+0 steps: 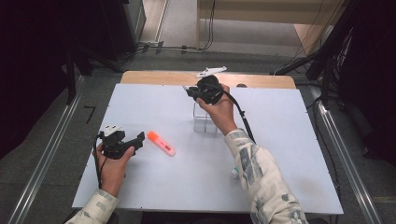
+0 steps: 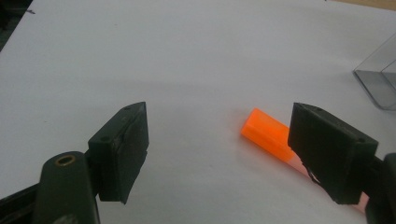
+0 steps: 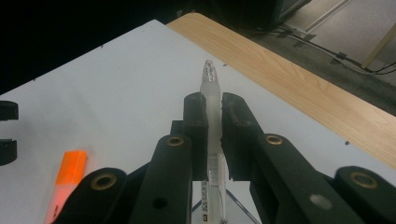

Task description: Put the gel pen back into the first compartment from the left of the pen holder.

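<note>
Gripping a clear pen (image 3: 213, 116) between its closed pads, the right claw (image 1: 194, 92) hangs above the clear plastic box (image 1: 204, 122) at mid-desk (image 1: 280, 140), apparently mid-carry; lowering it in seems next. The left claw (image 1: 140, 138) waits wide open beside the orange highlighter (image 1: 161, 143).

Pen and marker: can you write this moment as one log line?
right gripper: shut on pen, above clear box | left gripper: open, by orange marker | marker: flat on table
</note>
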Available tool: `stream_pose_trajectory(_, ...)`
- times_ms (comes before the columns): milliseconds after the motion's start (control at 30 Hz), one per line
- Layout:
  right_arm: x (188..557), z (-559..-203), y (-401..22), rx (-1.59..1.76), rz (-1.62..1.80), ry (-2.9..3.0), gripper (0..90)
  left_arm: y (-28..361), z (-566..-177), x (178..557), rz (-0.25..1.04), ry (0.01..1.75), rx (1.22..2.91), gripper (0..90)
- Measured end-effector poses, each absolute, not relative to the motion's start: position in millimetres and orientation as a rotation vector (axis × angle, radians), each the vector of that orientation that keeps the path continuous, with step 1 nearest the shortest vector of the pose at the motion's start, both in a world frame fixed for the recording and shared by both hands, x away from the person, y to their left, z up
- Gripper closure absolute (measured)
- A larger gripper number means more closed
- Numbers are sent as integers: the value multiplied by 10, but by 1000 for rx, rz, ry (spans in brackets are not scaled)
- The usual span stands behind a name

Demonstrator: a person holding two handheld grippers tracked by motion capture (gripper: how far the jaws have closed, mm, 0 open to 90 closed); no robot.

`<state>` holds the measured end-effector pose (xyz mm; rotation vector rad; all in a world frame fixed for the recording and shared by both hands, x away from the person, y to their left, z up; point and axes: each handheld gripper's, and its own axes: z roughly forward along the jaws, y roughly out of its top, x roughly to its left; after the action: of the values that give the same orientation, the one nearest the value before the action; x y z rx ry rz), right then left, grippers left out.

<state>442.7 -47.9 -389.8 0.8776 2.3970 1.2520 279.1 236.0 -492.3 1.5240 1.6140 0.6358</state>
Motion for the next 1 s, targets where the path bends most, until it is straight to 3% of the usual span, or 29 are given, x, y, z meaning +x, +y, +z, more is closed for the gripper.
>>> stream_pose_trajectory(1000, 4517, -3923, -302, 901, 1284, 2412, 789, 2378, -4925, 2787, 635, 1617, 1521, 214)
